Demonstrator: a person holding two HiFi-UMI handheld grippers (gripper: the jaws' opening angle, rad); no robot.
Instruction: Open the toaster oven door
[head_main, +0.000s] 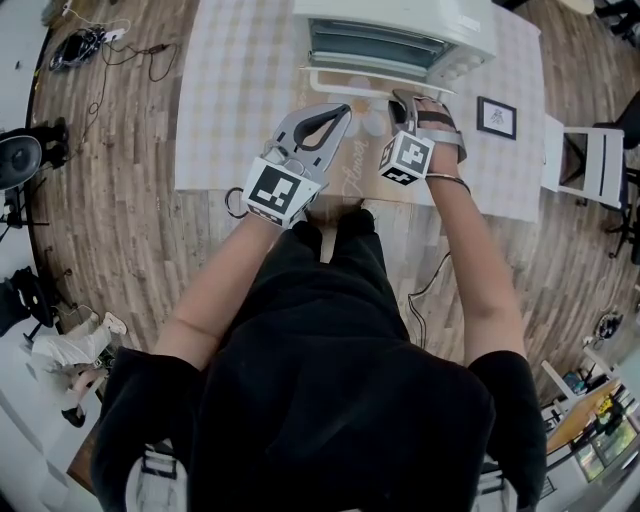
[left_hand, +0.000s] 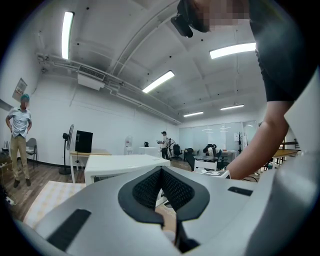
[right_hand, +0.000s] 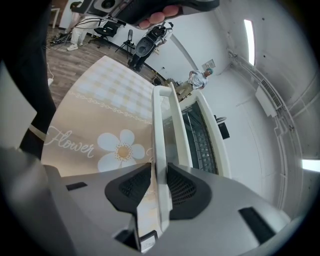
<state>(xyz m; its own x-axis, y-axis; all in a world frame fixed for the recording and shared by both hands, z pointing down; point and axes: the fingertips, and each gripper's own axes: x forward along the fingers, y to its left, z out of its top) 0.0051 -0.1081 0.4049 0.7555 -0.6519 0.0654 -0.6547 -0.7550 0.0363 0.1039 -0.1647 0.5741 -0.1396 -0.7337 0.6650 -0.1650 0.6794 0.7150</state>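
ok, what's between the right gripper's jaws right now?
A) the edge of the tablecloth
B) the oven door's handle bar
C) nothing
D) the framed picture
B: in the right gripper view the white handle bar runs straight through the right gripper, with a black pad closed against it on each side.

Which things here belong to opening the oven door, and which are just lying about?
In the job:
- white toaster oven
- white bar door handle
- right gripper, shut on that handle

Lying about:
- small black-framed picture
- checked, flower-print tablecloth
- left gripper, shut and empty, off the oven
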